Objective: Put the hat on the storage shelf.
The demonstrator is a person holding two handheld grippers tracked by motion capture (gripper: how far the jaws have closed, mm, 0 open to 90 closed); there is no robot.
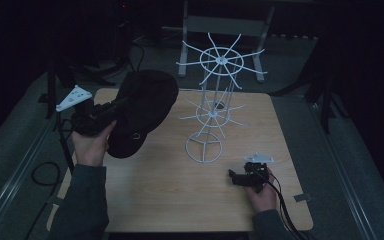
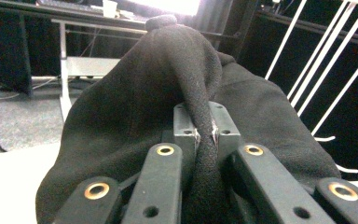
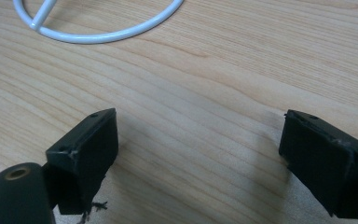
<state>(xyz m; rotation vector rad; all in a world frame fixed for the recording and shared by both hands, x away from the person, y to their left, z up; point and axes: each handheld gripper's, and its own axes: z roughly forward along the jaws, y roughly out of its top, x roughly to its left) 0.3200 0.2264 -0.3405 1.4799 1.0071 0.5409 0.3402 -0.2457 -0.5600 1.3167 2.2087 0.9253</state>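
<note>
A black cloth cap hangs above the left part of the wooden table. My left gripper is shut on a fold of it, and in the left gripper view the cap bulges up ahead of the left gripper, whose pads pinch the cloth. A white wire stand with spoked tiers rises mid-table on a ring base. My right gripper rests low at the front right, and in its own view the right gripper stands open over bare wood, short of the ring base.
A grey metal frame stands on the floor behind the table. Cables lie on the floor at the left. Dark floor surrounds the table on every side.
</note>
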